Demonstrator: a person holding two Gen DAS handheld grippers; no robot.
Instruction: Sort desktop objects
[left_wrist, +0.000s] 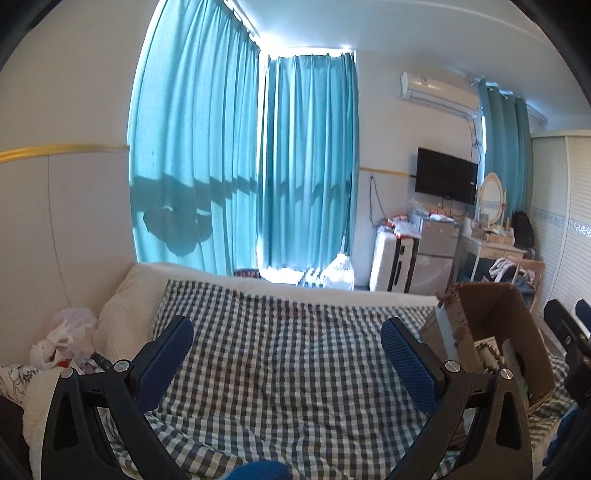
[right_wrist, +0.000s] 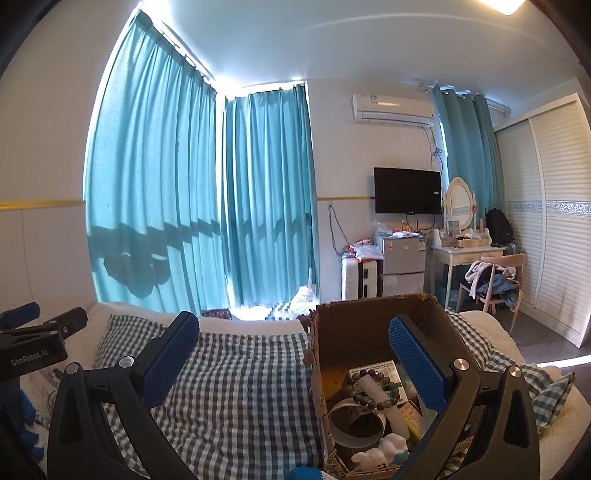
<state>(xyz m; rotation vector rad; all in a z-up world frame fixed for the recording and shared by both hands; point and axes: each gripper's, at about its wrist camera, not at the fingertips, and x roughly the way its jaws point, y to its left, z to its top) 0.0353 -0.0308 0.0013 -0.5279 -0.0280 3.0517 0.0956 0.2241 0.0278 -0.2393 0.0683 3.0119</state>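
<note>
- A home bedroom: a bed under a checked blanket (left_wrist: 288, 350), with teal curtains (right_wrist: 207, 192) over the windows.
- A wall television (right_wrist: 407, 191), an air conditioner (right_wrist: 392, 108), a mirrored dressing table (right_wrist: 466, 254), a louvred wardrobe (right_wrist: 554, 221).

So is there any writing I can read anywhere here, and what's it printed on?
"GenRobot.AI": on the black body of the left hand-held gripper, seen from the right wrist view.
Small boxes in the cardboard box: printed, too small to read.
Air conditioner sticker: blurred.
</note>
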